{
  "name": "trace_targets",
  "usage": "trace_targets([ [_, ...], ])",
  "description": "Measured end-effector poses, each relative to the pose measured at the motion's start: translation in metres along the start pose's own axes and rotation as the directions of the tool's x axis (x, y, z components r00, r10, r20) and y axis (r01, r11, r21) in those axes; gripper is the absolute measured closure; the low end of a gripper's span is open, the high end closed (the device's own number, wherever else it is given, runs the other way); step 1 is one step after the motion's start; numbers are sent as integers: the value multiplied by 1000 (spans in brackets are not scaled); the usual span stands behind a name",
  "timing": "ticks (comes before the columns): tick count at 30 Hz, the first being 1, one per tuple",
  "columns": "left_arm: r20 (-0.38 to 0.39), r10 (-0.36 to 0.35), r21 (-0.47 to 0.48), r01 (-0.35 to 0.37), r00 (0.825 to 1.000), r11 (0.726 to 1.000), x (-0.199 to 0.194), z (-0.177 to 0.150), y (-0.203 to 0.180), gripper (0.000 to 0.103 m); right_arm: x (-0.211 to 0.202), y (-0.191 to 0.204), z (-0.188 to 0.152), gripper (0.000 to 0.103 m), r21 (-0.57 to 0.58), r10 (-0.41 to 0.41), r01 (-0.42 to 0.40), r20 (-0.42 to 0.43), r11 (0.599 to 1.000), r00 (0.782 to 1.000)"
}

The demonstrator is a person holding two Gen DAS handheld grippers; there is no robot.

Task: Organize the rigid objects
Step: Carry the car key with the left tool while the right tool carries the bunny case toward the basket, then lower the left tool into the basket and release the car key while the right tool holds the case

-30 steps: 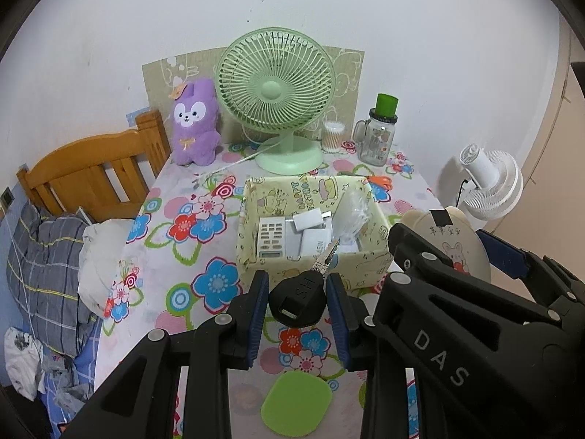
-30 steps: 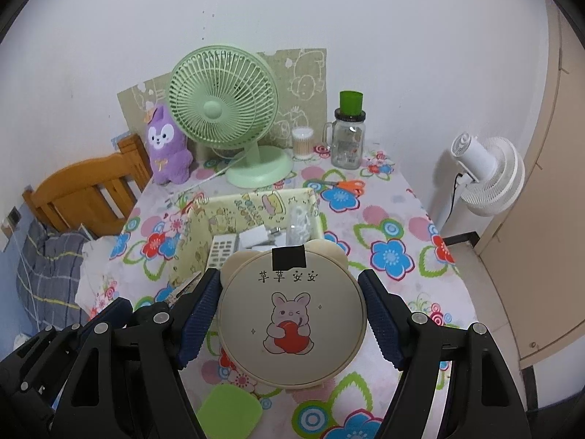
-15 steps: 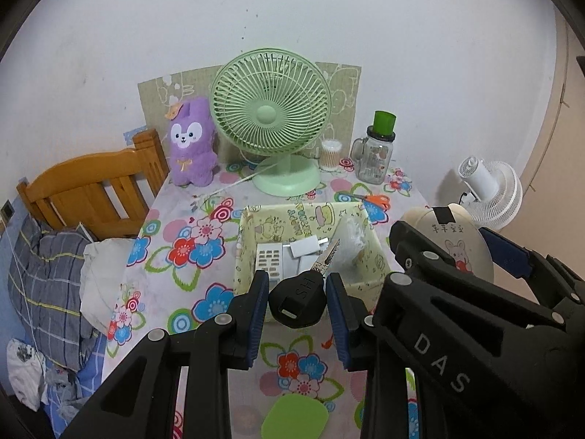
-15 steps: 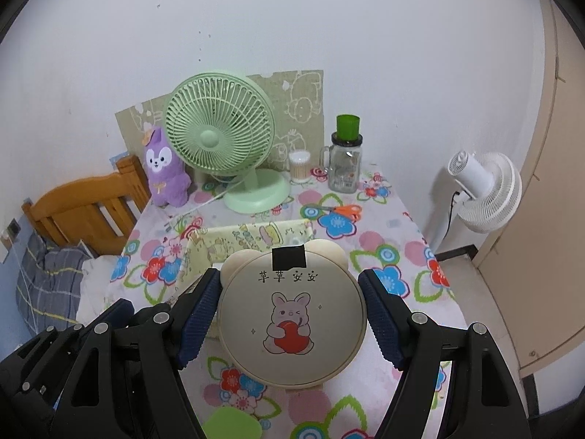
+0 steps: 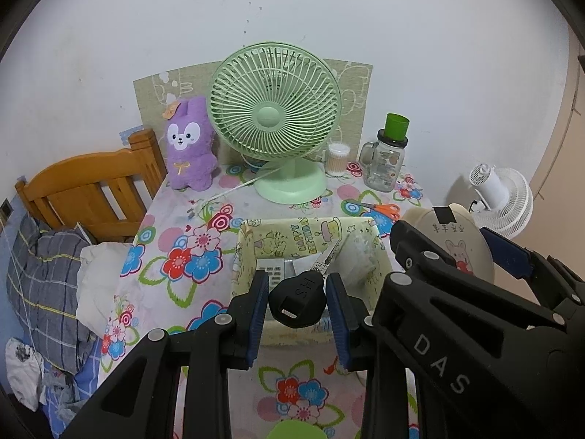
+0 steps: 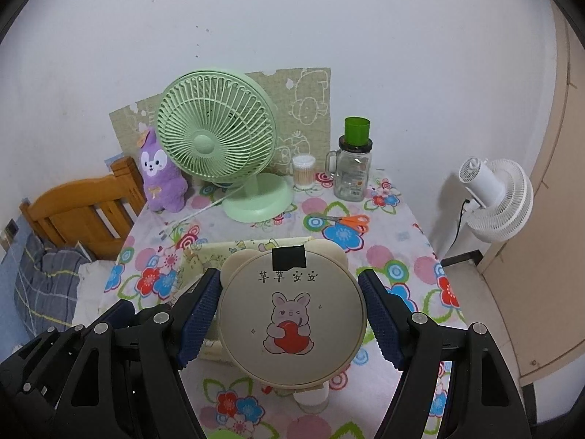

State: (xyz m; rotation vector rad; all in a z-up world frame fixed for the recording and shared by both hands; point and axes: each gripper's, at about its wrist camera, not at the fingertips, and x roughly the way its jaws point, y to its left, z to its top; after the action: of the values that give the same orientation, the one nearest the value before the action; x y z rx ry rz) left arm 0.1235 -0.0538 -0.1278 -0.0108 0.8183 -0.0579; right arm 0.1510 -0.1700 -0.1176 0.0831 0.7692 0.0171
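A: Item one, the left gripper (image 5: pixel 297 301)?

B: Narrow, both blue pads clamped on the black head of a key (image 5: pixel 298 301). The head bears raised letters "SH"; the metal blade points up and away, over the storage box (image 5: pixel 292 236).

A: Item two, the right gripper (image 6: pixel 291 314)?

B: About half spread, closed on a round cream case (image 6: pixel 291 311) with two small ears, a rabbit holding a red apple printed on its face and a patch of black tape at the top. A pad presses each side. In the left wrist view the same case (image 5: pixel 460 245) shows at the right, beyond the box.

A: The box itself?

B: Pale yellow, cartoon print, "Happy Birthday" on the inner wall. It stands on the floral tablecloth (image 5: pixel 190 252), mid-table. Inside: a white remote with grey buttons (image 5: pixel 270 269) and a clear plastic bag (image 5: pixel 360 252); the rest is hidden behind the key.

A: Back row of the table?

B: Left to right: purple plush rabbit (image 6: pixel 159 175), green desk fan (image 6: pixel 219 146), tub of cotton swabs (image 6: pixel 303 172), glass jar with a green cap (image 6: pixel 353 161). Orange-handled scissors (image 6: pixel 347 221) lie in front of the jar.

A: Near edge?

B: A green flat thing (image 5: pixel 292 431), mostly cut off; I cannot tell what it is.

A: Off the table?

B: White floor fan (image 6: pixel 497 197) at the right; wooden bed frame (image 5: pixel 95 183) with checked bedding at the left.
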Motion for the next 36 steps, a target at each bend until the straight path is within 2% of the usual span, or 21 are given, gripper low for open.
trace_targets([
  [15, -34, -6, 5, 7, 999, 1000, 46, 20, -1, 71, 50, -2, 21, 25, -9, -16, 15, -29, 1000, 999],
  [24, -66, -6, -11, 5, 998, 1000, 88, 26, 1, 71, 90, -1, 27, 25, -43, -50, 48, -49, 998, 998],
  [30, -97, -22, -36, 19, 995, 999, 116, 26, 2, 71, 112, 2, 26, 25, -74, -43, 39, -52, 997, 998],
  [36, -119, -32, -78, 22, 992, 997, 138, 27, 7, 71, 130, 1, 28, 24, -44, -21, 18, -74, 999, 997],
])
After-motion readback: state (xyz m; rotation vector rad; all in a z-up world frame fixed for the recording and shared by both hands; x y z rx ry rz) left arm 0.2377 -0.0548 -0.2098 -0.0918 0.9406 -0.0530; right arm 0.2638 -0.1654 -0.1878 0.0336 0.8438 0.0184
